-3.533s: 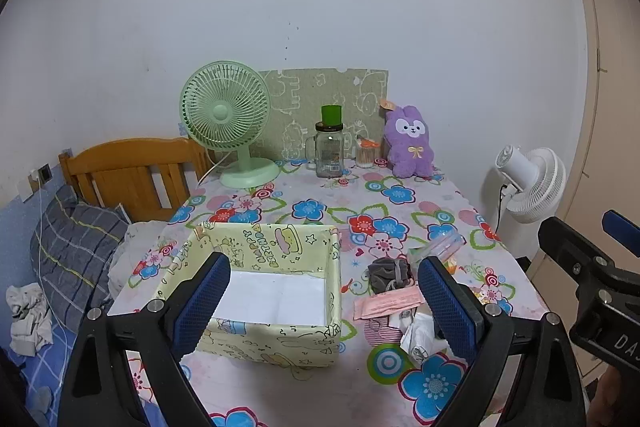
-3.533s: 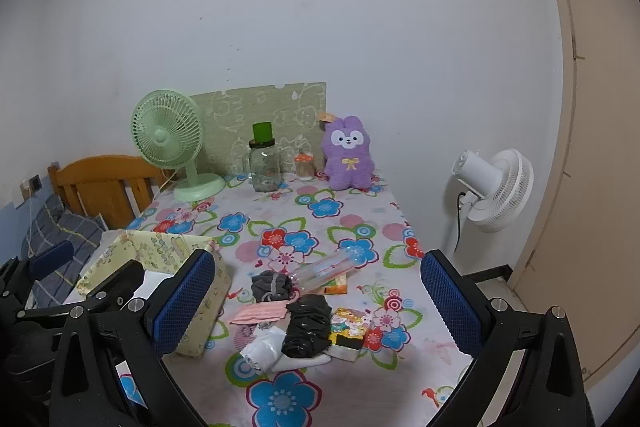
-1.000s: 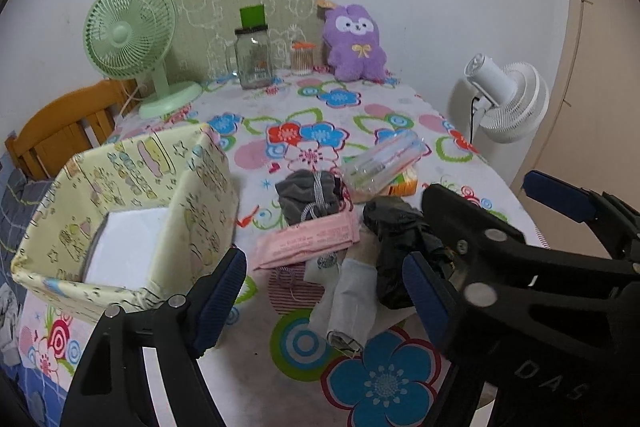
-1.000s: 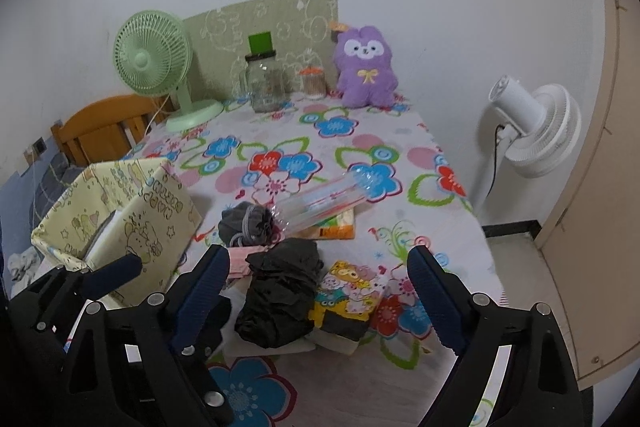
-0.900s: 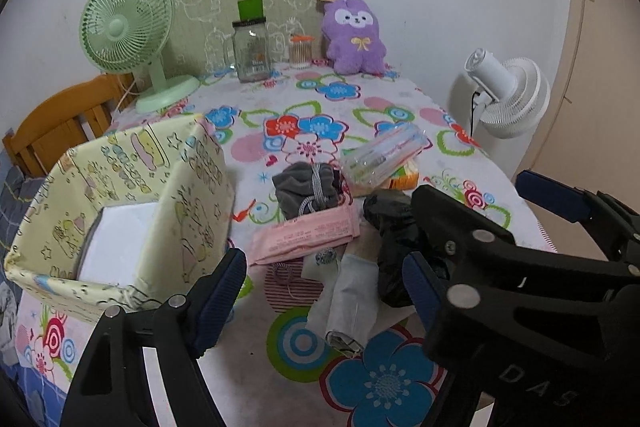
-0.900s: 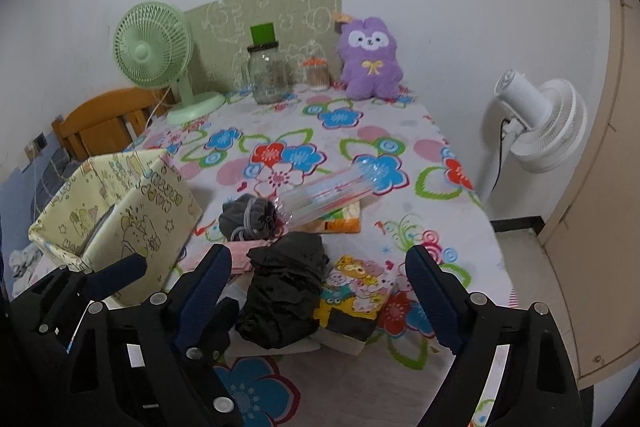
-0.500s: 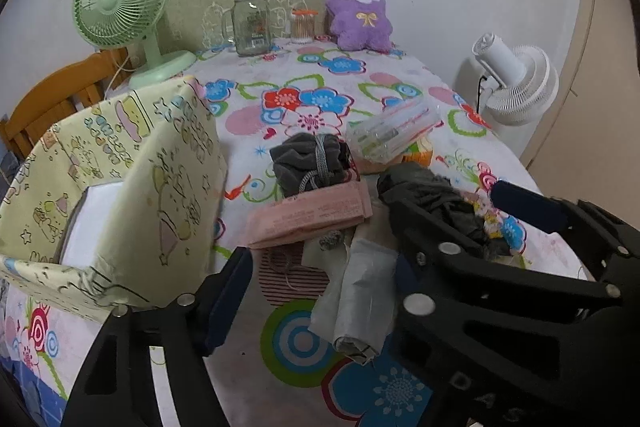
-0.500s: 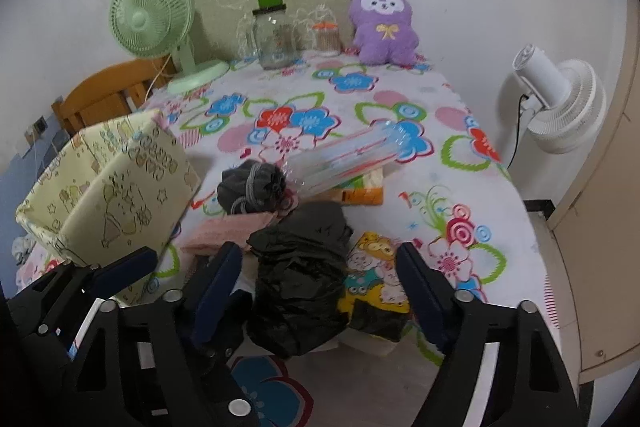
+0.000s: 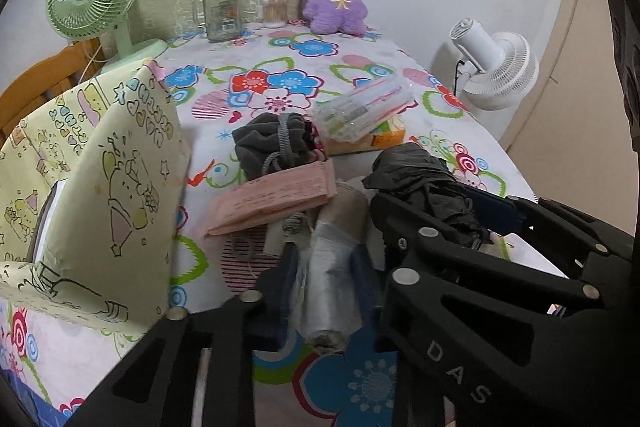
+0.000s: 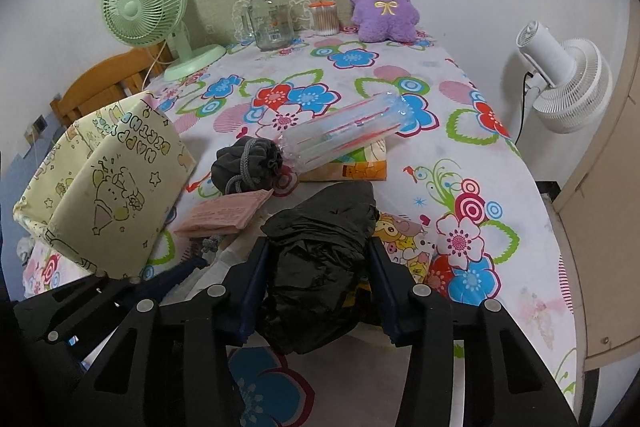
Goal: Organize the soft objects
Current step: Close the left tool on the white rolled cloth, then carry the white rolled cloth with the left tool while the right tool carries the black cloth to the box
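room: a white wall stands behind a bench (image 10: 532,219) with a bright flower cloth on it.
far end: a green fan (image 10: 146,5), a glass jar (image 10: 270,23) and a purple plush bunny (image 10: 384,3) sit by the wall.
box: a yellow cartoon box (image 10: 108,183) stands on the left side of the bench, just beside the pile.
pile: a grey pouch (image 10: 244,167), a pink packet (image 10: 224,213) and a clear tube pack (image 10: 340,135) lie close together.
left hand-held gripper (image 9: 326,291): its jaws are closing, now narrow, and the pads press on the clear plastic bag roll (image 9: 330,291).
right hand-held gripper (image 10: 318,277): its jaws are closing around the black plastic bag bundle (image 10: 320,251), which sits between them. i cannot tell if both pads touch it yet.
pose: both tools point down at a slant to the near edge of the bench, side by side.
step: i think this is the grab step, two soft things at once.
next: i think the right one needs to finish its squeeze, then both lift and go left to the box.
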`<state>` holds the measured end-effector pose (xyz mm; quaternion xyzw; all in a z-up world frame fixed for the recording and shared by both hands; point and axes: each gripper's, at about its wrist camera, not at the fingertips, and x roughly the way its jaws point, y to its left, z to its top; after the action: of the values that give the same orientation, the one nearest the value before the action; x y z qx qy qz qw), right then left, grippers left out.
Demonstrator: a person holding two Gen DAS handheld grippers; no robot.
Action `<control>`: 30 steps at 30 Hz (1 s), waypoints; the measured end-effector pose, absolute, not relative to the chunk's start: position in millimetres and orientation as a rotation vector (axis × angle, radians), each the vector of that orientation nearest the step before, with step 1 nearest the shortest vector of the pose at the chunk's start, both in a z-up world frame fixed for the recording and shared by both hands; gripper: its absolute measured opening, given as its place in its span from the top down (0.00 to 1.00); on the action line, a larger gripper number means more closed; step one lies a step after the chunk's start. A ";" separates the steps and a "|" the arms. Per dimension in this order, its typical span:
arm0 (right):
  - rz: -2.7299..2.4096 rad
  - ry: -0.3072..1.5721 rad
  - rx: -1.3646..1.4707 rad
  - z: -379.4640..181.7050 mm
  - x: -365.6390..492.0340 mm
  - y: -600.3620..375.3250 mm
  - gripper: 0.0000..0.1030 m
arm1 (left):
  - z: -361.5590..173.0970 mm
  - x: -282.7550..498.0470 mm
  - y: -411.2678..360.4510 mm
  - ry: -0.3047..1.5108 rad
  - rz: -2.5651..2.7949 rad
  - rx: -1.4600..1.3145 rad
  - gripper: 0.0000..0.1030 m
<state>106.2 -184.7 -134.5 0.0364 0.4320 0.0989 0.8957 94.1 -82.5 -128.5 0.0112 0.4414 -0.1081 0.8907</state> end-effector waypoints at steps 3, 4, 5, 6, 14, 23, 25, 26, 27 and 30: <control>0.204 0.893 0.081 -132.9 104.5 -186.1 0.50 | -126.9 92.0 -84.4 0.913 -0.226 0.030 0.84; 0.204 0.892 0.081 -132.1 104.2 -185.9 0.50 | -126.3 91.5 -84.5 0.910 -0.224 0.030 0.85; 0.203 0.891 0.082 -131.4 103.3 -186.3 0.50 | -125.5 90.7 -84.6 0.906 -0.223 0.030 0.86; 0.202 0.890 0.082 -130.6 102.7 -186.5 0.50 | -124.6 89.9 -84.5 0.901 -0.220 0.029 0.86; 0.204 0.861 0.076 -118.4 93.4 -185.9 0.50 | -116.4 82.9 -83.5 0.876 -0.212 0.025 0.87; 0.198 0.811 0.080 -97.5 80.2 -186.6 0.51 | -96.2 71.1 -84.2 0.823 -0.211 0.036 0.87; 0.195 0.799 0.082 -92.5 77.0 -187.0 0.51 | -90.8 68.2 -84.4 0.809 -0.211 0.035 0.87; 0.196 0.795 0.084 -90.0 75.5 -187.1 0.51 | -88.4 66.8 -84.3 0.803 -0.211 0.035 0.87; 0.198 0.791 0.085 -86.9 73.8 -187.4 0.51 | -85.5 65.4 -84.2 0.796 -0.211 0.035 0.87; 0.192 0.772 0.083 -78.2 68.4 -188.1 0.51 | -76.1 61.0 -84.4 0.775 -0.208 0.043 0.87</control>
<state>68.4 -188.1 -78.2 0.0405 0.3756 0.0936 0.9212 61.0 -84.4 -76.1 0.0208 0.3773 -0.1011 0.9203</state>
